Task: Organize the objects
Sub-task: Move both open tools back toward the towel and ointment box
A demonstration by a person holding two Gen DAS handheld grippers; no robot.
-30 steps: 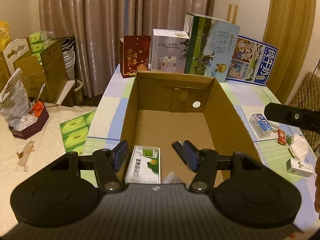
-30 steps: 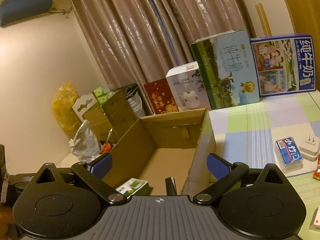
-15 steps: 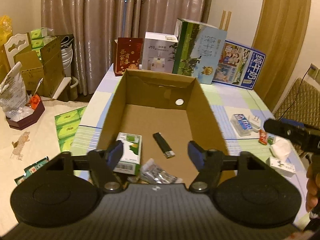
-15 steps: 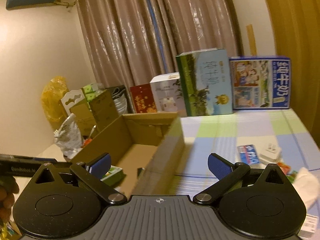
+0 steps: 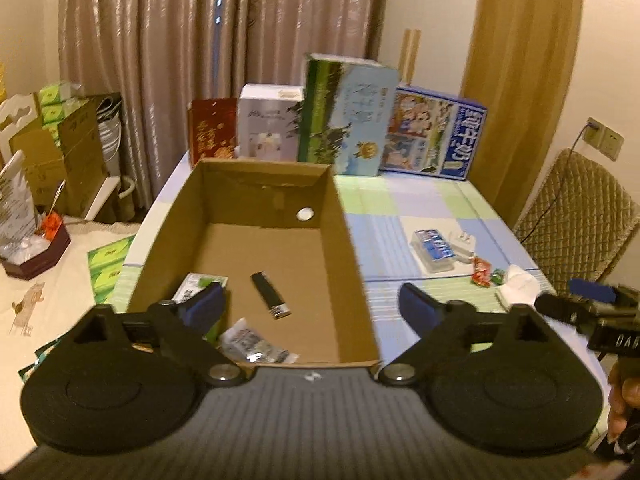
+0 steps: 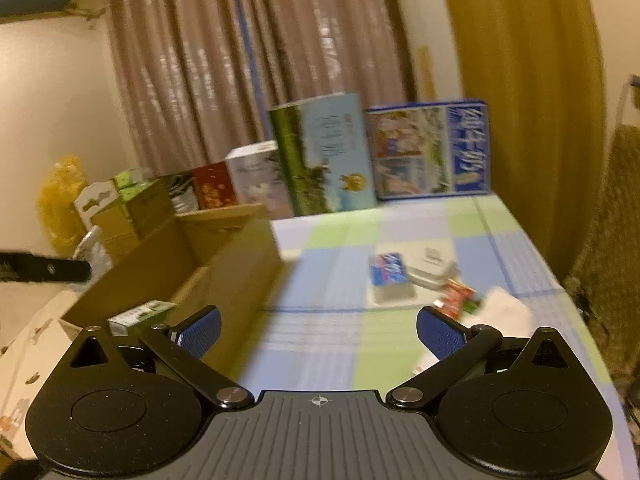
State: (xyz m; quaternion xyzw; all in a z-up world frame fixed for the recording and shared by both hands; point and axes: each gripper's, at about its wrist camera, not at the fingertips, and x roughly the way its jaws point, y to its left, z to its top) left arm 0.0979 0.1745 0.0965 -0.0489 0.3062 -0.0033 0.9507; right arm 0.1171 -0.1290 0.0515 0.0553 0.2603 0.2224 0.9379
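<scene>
Packet (image 5: 256, 346) (label unreadable) behind left gripper (image 5: 310, 304)

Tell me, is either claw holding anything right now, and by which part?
Nothing is held. The left claw has just been opening, empty above the cardboard box; the right claw is open and empty.

Cardboard box (image 5: 256, 240): matt brown corrugated board, inner walls dull and slightly creased; the lighter (image 5: 270, 295) inside it has a glossy black plastic body with a bright metal end, and the crinkled foil packet (image 5: 256, 345) beside it shines. Tablecloth (image 5: 404, 208): smooth checked cloth, low sheen. Curtain (image 5: 200, 40): cloth with a satin lustre; gripper pads (image 6: 200, 330): blue, finely textured.
</scene>
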